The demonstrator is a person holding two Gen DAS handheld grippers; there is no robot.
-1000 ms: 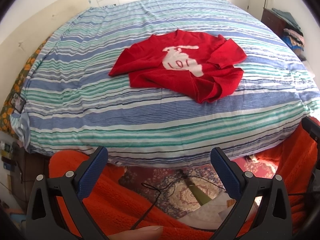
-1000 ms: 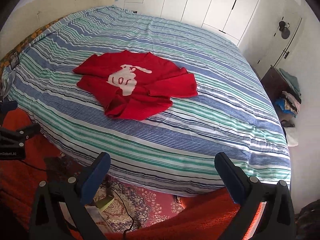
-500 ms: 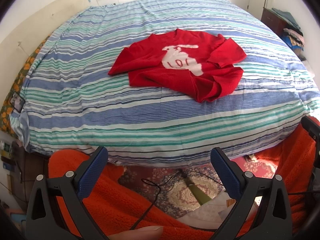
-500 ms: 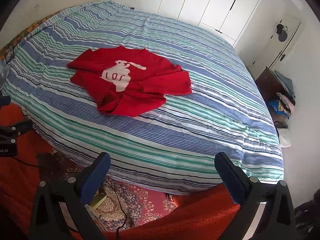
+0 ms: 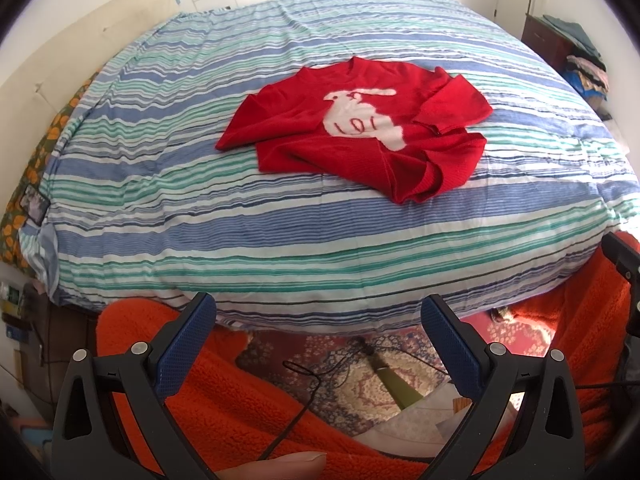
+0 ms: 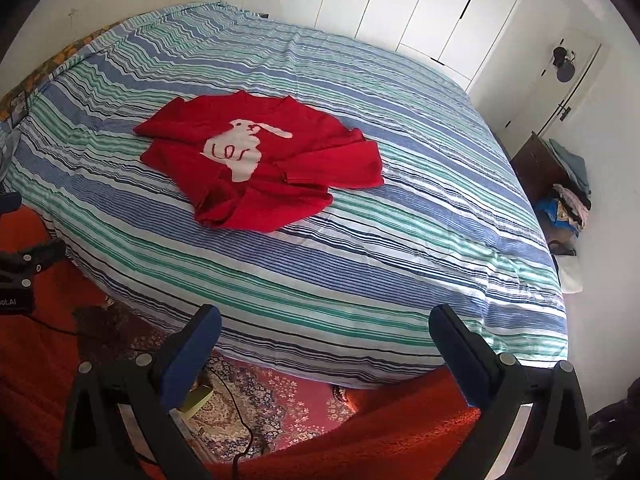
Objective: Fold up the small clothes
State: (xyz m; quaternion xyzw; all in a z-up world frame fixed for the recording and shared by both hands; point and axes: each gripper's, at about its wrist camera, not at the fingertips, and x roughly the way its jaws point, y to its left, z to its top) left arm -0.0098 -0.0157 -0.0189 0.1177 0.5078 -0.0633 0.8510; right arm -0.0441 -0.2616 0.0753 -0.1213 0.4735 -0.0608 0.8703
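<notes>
Sweater (image 5: 360,140) red knit, rumpled on striped duvet (image 5: 200,216); left gripper (image 5: 318,312), right gripper (image 6: 324,322) jaws apart, empty

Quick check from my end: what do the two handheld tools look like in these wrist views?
Both match. The left tool and right tool each have two black plastic arms shaped as open triangular frames with silver rivets, ending in dark blue textured pads. A white-lettered label sits on the left tool's body in the right view. No sleeves show.

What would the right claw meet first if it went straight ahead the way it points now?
Probably the striped bed cover: the open right claw aims at bare stripes near the bed's edge. The red sweater lies further up and to the left, off that line. Depth is hard to judge.
</notes>
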